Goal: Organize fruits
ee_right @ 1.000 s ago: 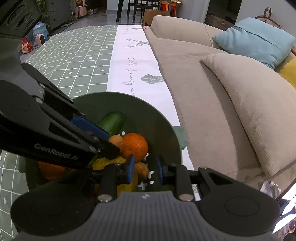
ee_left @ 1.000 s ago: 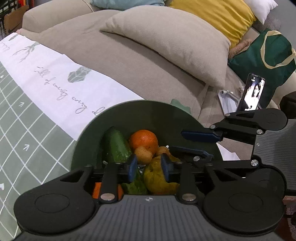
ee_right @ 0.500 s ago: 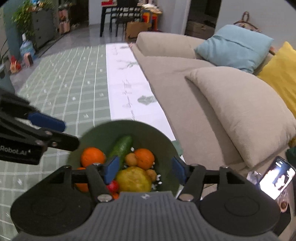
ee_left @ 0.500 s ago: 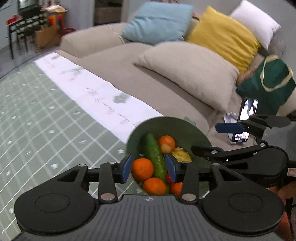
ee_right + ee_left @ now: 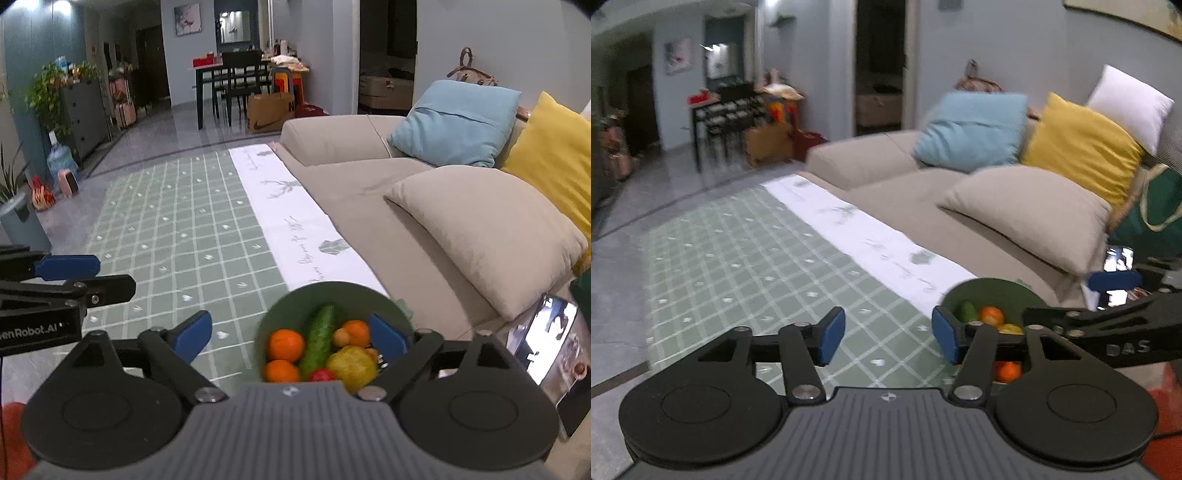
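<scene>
My right gripper [image 5: 290,338] looks matt black plastic, pads [image 5: 192,334] blue. Beside it, the bowl [image 5: 291,306] is smooth matt green; behind the bowl, sofa [image 5: 369,192] cloth is coarse-woven.

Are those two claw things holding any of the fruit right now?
No. Both the left gripper and right gripper are empty, jaws opening with nothing between them. The fruit lies in the green bowl.

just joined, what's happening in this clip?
A person holds a gripper in each hand above a green bowl of produce: oranges, a cucumber, a yellow-green fruit and something small and red. Left gripper and right gripper hold nothing; both sets of jaws are opening. The bowl sits by a beige sofa, over a green checked rug.
</scene>
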Tool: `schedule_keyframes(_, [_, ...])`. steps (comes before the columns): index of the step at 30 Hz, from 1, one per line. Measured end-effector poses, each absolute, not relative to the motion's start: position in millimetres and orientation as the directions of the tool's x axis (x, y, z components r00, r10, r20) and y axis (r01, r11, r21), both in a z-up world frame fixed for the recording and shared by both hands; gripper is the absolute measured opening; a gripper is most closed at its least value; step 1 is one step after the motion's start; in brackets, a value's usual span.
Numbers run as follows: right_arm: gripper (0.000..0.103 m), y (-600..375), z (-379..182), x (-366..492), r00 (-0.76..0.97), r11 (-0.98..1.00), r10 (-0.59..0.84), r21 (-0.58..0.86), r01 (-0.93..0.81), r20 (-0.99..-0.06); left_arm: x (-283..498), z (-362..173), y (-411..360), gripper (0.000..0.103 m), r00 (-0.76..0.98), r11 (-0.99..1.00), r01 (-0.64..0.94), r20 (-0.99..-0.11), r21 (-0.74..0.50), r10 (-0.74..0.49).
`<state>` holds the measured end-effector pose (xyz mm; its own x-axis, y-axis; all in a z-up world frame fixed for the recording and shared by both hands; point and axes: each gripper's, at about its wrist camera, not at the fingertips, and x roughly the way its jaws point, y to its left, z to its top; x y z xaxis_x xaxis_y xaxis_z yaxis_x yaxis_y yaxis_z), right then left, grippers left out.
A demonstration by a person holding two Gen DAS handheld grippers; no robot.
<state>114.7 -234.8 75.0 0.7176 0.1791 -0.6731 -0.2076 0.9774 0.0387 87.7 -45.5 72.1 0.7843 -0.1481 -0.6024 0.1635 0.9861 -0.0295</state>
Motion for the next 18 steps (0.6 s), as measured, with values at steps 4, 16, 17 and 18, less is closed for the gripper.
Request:
schedule_keyframes(4, [0.094,-220,73,89,0.73,0.98,0.172,0.043,-0.192,-0.662,67,66,-31,0.074,0.818,0.996,0.089,-0.571,0.007,-0.069])
schedule_keyframes(16, [0.096,-200,31,28,0.77,0.987,0.114,-0.018,-0.16,-0.628,46,18,-25,0.077,0.785,0.999,-0.01,-0.619,0.042,0.034])
schedule_keyframes(17, [0.096,-200,26,25,0.77,0.987,0.111,-0.017,-0.157,-0.629,48,13,-25,0.077,0.773,0.999,-0.014,-0.634,0.041,0.037])
schedule_keyframes(18, [0.096,-200,22,24,0.769,0.987,0.111,-0.018,-0.157,-0.629,46,9,-26,0.077,0.766,0.999,-0.013,-0.642,0.038,0.034])
